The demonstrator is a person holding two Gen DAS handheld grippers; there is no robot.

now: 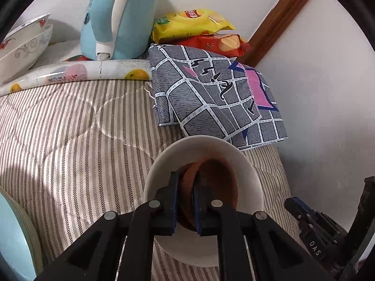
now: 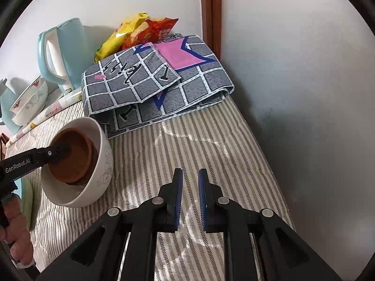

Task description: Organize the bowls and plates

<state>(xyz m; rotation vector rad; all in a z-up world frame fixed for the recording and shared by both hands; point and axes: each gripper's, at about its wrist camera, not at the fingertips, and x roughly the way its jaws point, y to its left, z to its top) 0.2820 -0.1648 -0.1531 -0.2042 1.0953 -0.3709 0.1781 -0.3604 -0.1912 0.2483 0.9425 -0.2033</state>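
- My left gripper (image 1: 186, 185) is clamped on the rim of a brown wooden bowl (image 2: 70, 154); one blue pad sits outside the rim and the other inside.
- That brown bowl is nested inside a white bowl (image 2: 103, 161) with a faint grey pattern on its outer wall. From the right wrist view there look to be two brown bowls stacked together, though I can't be sure of the count.
- The white bowl rests on the striped quilted cover (image 2: 187, 145), just in front of a folded grey checked cloth (image 2: 150, 89) with a pink patch and dark cartoon lettering I can't make out.
- My right gripper (image 2: 190, 180) hangs over bare cover, well to the right of the white bowl, its jaws nearly closed with a narrow gap and nothing between them.
- The left gripper's arm reads "GenRobot.AI" in white; in the left wrist view the right gripper's body shows "DAS".
- Behind the cloth lie a yellow snack bag (image 1: 192, 23) and a red snack bag (image 1: 220, 43); their print is too small to read.
- A light blue electric kettle (image 1: 117, 16) stands at the back, beside two stacked patterned bowls (image 1: 23, 44).
- A pale blue plate (image 1: 14, 241) edges in at the left.
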